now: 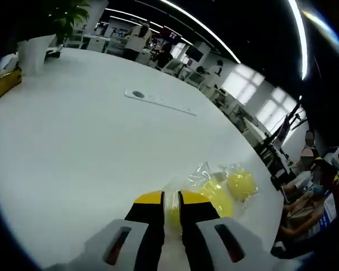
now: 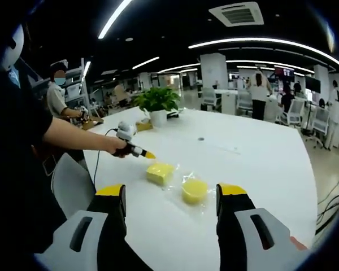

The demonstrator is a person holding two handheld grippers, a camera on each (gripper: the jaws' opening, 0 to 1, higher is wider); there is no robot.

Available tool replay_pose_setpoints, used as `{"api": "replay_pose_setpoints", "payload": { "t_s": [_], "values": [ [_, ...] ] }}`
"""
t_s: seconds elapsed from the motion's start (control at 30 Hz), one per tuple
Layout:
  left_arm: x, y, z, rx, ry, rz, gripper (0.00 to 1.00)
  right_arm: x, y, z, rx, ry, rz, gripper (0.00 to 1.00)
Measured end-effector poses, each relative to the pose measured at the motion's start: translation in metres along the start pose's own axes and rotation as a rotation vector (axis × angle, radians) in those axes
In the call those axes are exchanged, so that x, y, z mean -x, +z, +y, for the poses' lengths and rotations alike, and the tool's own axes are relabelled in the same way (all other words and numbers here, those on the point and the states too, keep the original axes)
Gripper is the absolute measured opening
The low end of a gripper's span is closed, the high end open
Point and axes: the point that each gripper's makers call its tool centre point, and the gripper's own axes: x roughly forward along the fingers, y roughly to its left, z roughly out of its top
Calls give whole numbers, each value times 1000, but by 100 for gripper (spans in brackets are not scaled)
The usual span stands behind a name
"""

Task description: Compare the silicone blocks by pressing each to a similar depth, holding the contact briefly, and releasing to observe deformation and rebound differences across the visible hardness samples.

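Two yellow silicone blocks lie in clear wrappers on the white bench (image 2: 260, 164): a square block (image 2: 160, 171) to the left and a round block (image 2: 194, 190) just beside it. The left tool (image 2: 147, 154), its jaws clenched nearly together on nothing, points its tip just beside the square block, probably to press it. The right tool (image 2: 170, 204) hangs back, jaws spread wide, likely keeping both samples in sight.

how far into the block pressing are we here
Early, by the look of it. Nothing shows as done: neither block looks dented. In hand: the left gripper, jaws nearly shut, has its tips at the square yellow block. Left: the round yellow block, while the right gripper hangs open above the white table.
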Motion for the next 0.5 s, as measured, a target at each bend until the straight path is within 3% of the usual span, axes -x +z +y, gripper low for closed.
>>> {"api": "replay_pose_setpoints", "payload": {
  "t_s": [0.17, 0.3, 0.4, 0.5],
  "values": [
    [14, 15, -4, -37, 25, -61, 13, -2, -6, 5, 27, 12, 14, 57],
    [24, 27, -31, -121, -19, -94, 17, -5, -12, 7, 55, 14, 33, 56],
    [30, 22, -53, -156, -49, -90, 19, -7, -27, 0, 137, -24, 108, 56],
    [38, 7, -79, -255, -103, -65, 29, -9, -29, 9, 196, -3, 105, 59]
  ]
}}
